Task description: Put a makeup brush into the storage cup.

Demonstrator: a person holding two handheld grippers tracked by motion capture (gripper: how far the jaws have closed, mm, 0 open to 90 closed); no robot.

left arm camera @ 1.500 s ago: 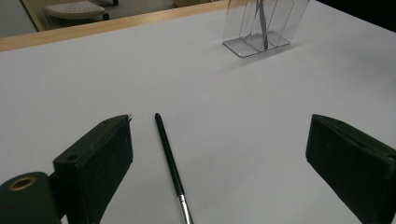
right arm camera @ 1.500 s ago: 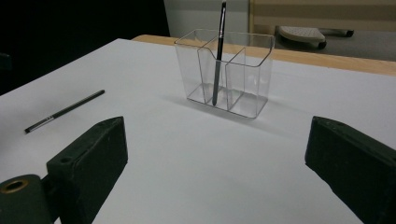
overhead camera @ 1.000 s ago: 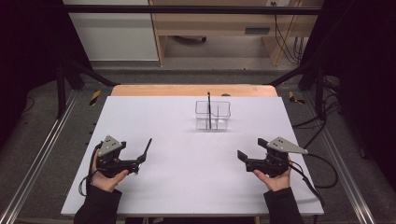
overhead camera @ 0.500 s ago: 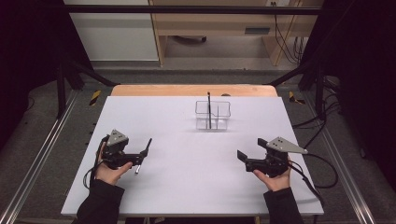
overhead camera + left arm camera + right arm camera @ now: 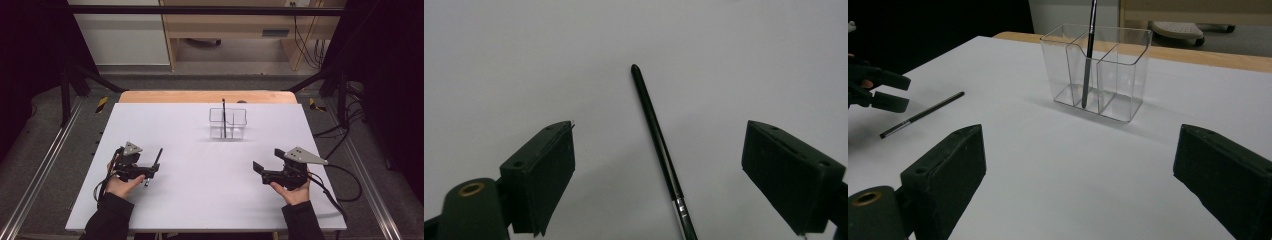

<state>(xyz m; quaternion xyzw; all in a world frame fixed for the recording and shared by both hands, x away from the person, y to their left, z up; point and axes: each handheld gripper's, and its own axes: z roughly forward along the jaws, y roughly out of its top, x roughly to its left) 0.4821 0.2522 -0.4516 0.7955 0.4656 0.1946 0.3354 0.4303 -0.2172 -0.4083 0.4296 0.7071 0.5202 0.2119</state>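
Observation:
A thin black pen (image 5: 655, 132) lies flat on the white table (image 5: 200, 200), left of middle. My left gripper (image 5: 150, 172) hangs low over it. Its jaws stand wide on either side of the pen without touching it (image 5: 659, 132), and they have just been closing a little. A clear plastic organizer (image 5: 235, 120) stands at the back middle, with a second black pen (image 5: 223, 112) upright in it. My right gripper (image 5: 260, 171) rests at the front right, open and empty. Its view shows the organizer (image 5: 1118, 75), the standing pen (image 5: 1088, 55), the loose pen (image 5: 923, 114) and the left gripper (image 5: 883, 90).
The table's wooden back edge (image 5: 205, 96) lies behind the organizer. Metal rails (image 5: 40, 170) and cables (image 5: 345, 180) run along both sides of the table. A wide stretch of white surface separates the two grippers.
My left gripper has edged toward the loose pen and sunk lower, so that its jaws now straddle it. The right gripper has kept still.

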